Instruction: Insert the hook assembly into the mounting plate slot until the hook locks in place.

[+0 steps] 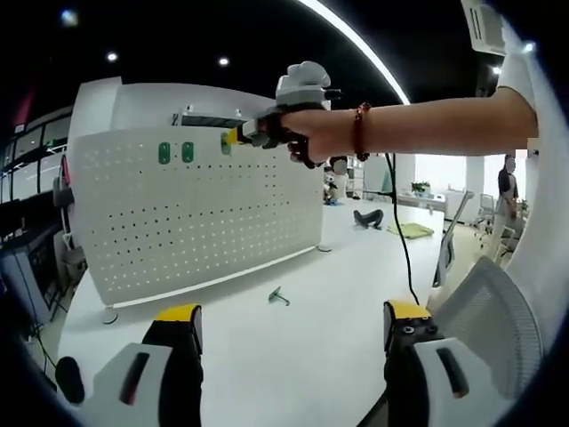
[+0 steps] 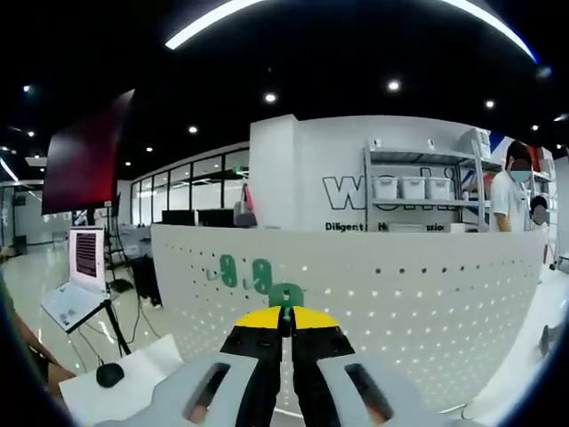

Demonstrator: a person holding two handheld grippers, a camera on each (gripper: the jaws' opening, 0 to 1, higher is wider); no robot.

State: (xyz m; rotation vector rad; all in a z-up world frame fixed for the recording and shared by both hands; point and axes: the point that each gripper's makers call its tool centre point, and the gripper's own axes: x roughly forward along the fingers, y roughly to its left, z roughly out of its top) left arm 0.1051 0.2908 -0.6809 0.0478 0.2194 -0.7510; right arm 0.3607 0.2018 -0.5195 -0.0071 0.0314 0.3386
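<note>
a green hook [image 2: 286, 294] is pinched in the right gripper's [image 2: 286, 313] closed jaws, pressed against the white pegboard [image 2: 427, 294] beside two mounted hooks [image 2: 244, 272]. the left gripper [image 1: 292, 322] hangs with jaws wide above the table [image 1: 293, 347], where another hook [image 1: 279, 296] lies.

My left gripper [image 1: 289, 334] hangs low with its jaws spread wide apart, nothing between them. My right gripper [image 2: 286, 318] has its jaws pressed together at the yellow tips. In the left gripper view my right hand [image 1: 307, 133] grips it, bare forearm stretched out level.
</note>
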